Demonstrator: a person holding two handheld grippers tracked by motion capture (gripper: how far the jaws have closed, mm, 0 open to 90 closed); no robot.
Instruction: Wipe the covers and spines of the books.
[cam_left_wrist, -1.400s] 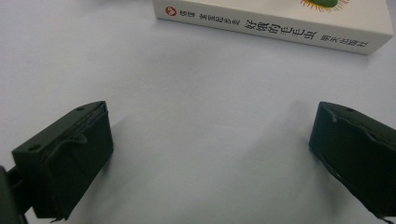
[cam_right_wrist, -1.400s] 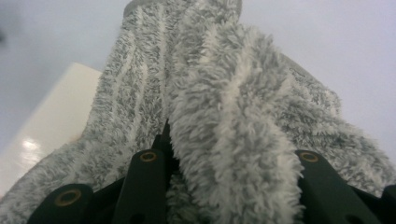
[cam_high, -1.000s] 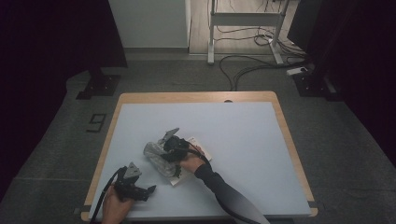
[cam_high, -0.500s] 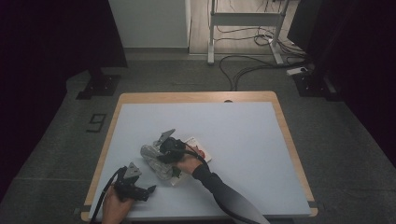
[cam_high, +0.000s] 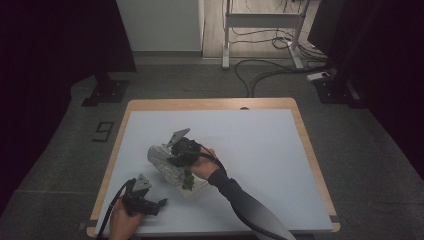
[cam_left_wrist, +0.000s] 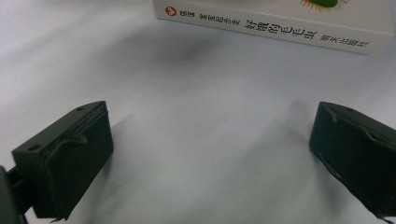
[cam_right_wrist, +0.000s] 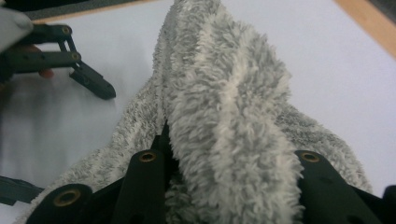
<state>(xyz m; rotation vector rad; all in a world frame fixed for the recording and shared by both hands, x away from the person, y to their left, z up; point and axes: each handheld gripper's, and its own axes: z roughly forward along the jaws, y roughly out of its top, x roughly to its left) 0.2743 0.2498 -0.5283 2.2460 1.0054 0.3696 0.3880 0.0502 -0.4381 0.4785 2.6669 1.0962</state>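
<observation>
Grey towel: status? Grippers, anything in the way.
Right gripper shut on grey towel, bunched, partly lifted. Left gripper open, low over white table. White book lies beside the towel.

Right gripper (cam_right_wrist: 224, 186) has its fingers (cam_right_wrist: 144, 182) clamped on a thick fold of grey fluffy towel (cam_right_wrist: 224, 107), pinched tight at the near end. The towel bunches up in a ridge running away from the camera, its sides draping down onto the white table (cam_right_wrist: 317, 60). Far left, the left gripper (cam_right_wrist: 91, 81) sits just beside the towel's edge, a hand (cam_right_wrist: 44, 73) behind it.
</observation>
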